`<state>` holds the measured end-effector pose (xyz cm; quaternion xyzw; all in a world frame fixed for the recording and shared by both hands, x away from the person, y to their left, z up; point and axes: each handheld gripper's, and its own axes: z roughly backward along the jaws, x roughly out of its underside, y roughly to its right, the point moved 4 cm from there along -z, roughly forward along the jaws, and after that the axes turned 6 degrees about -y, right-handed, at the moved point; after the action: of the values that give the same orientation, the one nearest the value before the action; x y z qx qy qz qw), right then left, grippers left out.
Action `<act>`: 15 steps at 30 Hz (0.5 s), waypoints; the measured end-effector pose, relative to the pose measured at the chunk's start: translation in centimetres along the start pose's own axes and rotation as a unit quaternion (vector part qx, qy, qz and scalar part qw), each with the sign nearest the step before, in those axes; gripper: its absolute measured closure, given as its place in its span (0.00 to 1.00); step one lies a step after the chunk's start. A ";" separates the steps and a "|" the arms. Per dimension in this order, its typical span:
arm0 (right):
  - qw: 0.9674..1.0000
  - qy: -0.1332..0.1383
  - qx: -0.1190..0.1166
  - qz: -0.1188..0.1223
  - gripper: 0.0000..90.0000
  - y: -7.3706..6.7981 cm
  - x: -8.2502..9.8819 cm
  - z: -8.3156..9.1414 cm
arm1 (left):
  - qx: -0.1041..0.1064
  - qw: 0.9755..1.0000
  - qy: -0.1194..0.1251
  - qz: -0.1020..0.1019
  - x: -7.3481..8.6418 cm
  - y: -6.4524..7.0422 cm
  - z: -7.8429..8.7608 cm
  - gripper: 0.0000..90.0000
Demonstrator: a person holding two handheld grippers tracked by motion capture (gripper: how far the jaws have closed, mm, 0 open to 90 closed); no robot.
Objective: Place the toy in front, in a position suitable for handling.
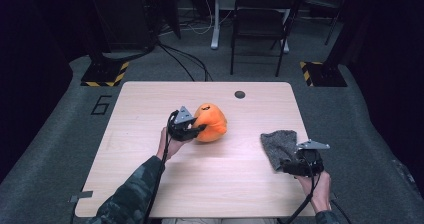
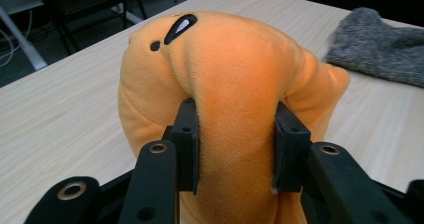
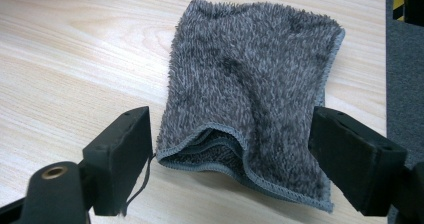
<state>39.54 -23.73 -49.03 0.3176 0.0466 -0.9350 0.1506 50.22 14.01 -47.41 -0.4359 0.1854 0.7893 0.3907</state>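
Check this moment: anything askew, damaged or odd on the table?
Nothing damaged or spilled. The orange plush toy is squeezed into a fold by the left gripper. The grey fuzzy pouch lies flat with its mouth gaping between the open right gripper.

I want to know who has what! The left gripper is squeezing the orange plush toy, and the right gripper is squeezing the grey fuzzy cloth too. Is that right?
Not quite. The right gripper is open: in the right gripper view its jaws stand apart on either side of the grey fuzzy cloth without pressing it. The left gripper does squeeze the orange plush toy.
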 end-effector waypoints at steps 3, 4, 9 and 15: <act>1.000 -0.002 -0.003 0.001 0.18 -0.3 -0.2 -0.2 | 0.023 1.000 0.007 -0.009 -0.3 0.6 0.6 0.69; 1.000 -0.002 -0.003 0.004 0.18 -0.3 -0.2 -0.2 | 0.030 0.999 0.007 -0.010 -0.3 0.7 0.7 0.69; 1.000 -0.003 -0.006 0.008 0.18 -0.6 -0.6 -0.5 | 0.059 0.998 0.000 -0.034 -0.4 2.0 1.0 0.68; 1.000 -0.004 -0.010 0.015 0.18 -0.9 -1.0 -0.8 | 0.089 0.995 -0.001 -0.050 -0.5 3.2 1.4 0.67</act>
<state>40.42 -22.50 -49.05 0.3134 0.0510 -0.9332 0.1682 47.15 12.66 -46.43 -0.4078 0.2325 0.7494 0.4669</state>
